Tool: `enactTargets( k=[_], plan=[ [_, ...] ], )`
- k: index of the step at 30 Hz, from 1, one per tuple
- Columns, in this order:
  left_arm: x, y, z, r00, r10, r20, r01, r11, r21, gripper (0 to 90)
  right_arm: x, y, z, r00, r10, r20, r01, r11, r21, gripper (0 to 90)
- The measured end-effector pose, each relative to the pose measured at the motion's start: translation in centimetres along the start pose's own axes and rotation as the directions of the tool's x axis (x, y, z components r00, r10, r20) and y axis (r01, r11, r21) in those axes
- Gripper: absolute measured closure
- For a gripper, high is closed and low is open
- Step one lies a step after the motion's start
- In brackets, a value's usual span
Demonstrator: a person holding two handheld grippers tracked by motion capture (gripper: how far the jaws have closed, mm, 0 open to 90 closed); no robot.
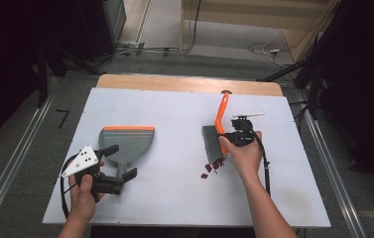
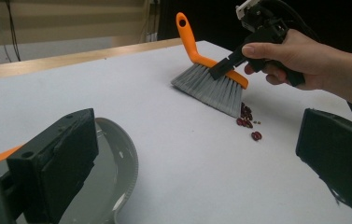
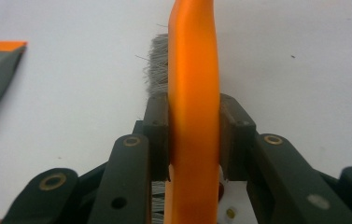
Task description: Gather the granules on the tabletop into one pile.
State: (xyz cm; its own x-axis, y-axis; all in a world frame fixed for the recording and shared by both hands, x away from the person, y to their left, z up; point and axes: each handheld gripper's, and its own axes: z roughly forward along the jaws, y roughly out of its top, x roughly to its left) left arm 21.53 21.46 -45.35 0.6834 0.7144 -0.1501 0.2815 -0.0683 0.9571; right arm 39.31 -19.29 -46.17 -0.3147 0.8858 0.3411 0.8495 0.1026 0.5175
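Observation:
A grey dustpan point(image 1: 127, 140) with an orange lip lies flat at the left of the white board. Its handle point(image 2: 117, 172) points toward me and sits between the spread jaws of my left gripper point(image 1: 120, 161), close to the left finger point(image 2: 54, 170); the gripper is open and not gripping. My right gripper point(image 1: 230, 137) is shut on the orange brush point(image 1: 221, 113) just above its grey bristles point(image 2: 211, 87), the handle clamped between both pads point(image 3: 157, 135). The bristles rest on the board beside several red beans point(image 1: 213, 166), which also lie scattered at the brush tip point(image 2: 246, 116).
The white board point(image 1: 174, 203) covers a wooden table whose far edge point(image 1: 189, 82) shows behind it. A small metal piece point(image 1: 249, 115) lies beside the right gripper. Dark stands and cables ring the table on the floor.

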Motion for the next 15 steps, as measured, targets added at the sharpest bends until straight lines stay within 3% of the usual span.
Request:
enactTargets(
  k=[2,5,7,9,12,15],
  plan=[
    [0.0,0.0,0.0,1.0000,0.000,-0.001,0.000,1.0000,0.000,0.0,0.1,0.0,-0.2,0.9993,0.000,-0.036,-0.001,1.000,-0.015,67.7],
    [0.0,0.0,0.1,1.0000,0.001,0.001,-0.001,1.0000,0.000,0.0,0.8,-0.1,-0.8,0.9966,-0.054,-0.063,0.051,0.997,-0.049,68.1],
    [-0.1,0.0,0.2,1.0000,0.000,0.003,0.000,1.0000,-0.003,0.0,1.4,0.0,-1.5,0.9879,-0.111,-0.109,0.104,0.992,-0.069,68.2],
    [0.0,0.0,0.2,1.0000,0.000,0.003,0.000,1.0000,-0.001,0.0,2.3,0.1,-2.4,0.9785,-0.180,-0.100,0.174,0.982,-0.073,68.2],
    [0.0,0.0,0.2,1.0000,0.000,0.003,0.000,1.0000,-0.001,0.0,3.5,-0.1,-3.7,0.9419,-0.313,-0.121,0.307,0.949,-0.068,68.3],
    [0.0,0.0,0.1,1.0000,0.000,0.000,0.000,1.0000,0.001,0.0,4.5,-0.9,-4.7,0.8891,-0.435,-0.143,0.435,0.900,-0.034,68.3]
  ],
)
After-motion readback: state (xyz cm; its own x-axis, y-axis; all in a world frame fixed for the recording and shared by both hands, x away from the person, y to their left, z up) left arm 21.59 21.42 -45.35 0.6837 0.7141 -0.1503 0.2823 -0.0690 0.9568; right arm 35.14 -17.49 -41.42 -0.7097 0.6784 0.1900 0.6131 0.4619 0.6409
